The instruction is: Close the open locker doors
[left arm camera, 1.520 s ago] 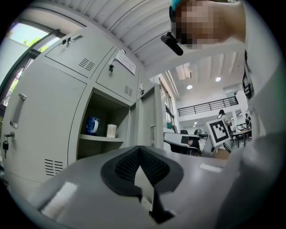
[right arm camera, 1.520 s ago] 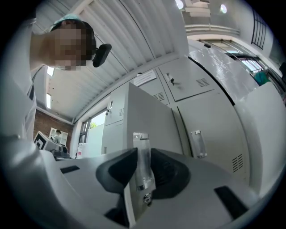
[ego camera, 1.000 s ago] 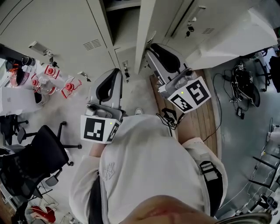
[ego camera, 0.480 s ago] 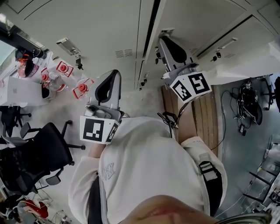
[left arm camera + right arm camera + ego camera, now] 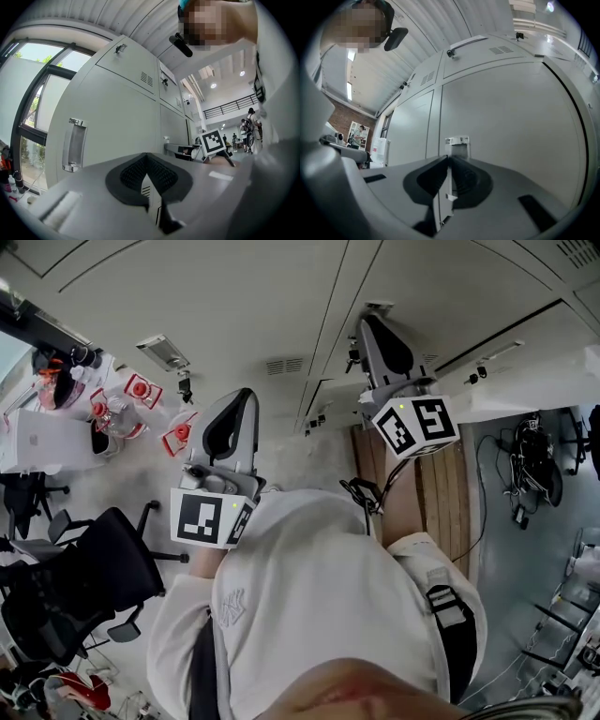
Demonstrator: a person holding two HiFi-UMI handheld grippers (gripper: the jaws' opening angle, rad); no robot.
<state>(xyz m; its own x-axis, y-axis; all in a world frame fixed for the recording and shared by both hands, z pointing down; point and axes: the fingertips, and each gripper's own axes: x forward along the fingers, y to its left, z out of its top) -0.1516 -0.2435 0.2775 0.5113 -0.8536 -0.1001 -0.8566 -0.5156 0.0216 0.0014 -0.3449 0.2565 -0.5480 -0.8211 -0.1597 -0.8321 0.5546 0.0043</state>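
Observation:
A bank of pale grey lockers (image 5: 234, 296) fills the top of the head view. The middle door (image 5: 412, 287) lies flush with its neighbours. My right gripper (image 5: 367, 322) is shut and empty, its tips at that door; in the right gripper view the door's recessed handle (image 5: 457, 144) sits just past the right gripper (image 5: 448, 158). One white door (image 5: 525, 381) at the far right stands open. My left gripper (image 5: 246, 395) is shut and empty, held back from the lockers. In the left gripper view the left gripper (image 5: 146, 161) points along the locker fronts past a handle (image 5: 75, 145).
A black office chair (image 5: 84, 587) stands at the lower left. Red-capped bottles (image 5: 141, 390) and a white laptop (image 5: 37, 442) lie at the left. A wooden board (image 5: 441, 493) and cables (image 5: 530, 456) are on the floor at the right. People stand far off (image 5: 248, 126).
The middle locker door, open a second ago, has swung shut against the bank. My right gripper has moved forward with it. The left gripper has held its place.

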